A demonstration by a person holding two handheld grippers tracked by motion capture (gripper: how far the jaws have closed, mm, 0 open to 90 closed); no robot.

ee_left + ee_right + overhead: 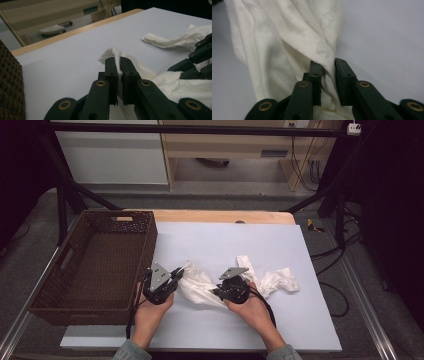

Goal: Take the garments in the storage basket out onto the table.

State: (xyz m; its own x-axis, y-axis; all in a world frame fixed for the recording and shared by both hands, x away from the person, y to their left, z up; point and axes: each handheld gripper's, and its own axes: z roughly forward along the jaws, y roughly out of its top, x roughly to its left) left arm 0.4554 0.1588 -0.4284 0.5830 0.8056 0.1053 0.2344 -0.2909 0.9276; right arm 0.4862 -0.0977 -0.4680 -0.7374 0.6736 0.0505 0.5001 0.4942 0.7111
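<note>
A crumpled white cloth lies on the pale blue table sheet, between the two hands. My left gripper is shut on the cloth's upper left tip; the left gripper view shows the fabric pinched between the jaws of the left gripper. My right gripper holds the cloth's lower right side. In the right gripper view a stitched hem runs down between the jaws of the right gripper, which grip it. More white cloth lies bunched to the right of the right hand.
A dark brown wicker basket stands at the table's left, close beside the left gripper; its woven wall shows at the left edge of the left gripper view. A wooden table edge runs along the back. Black frame legs stand behind.
</note>
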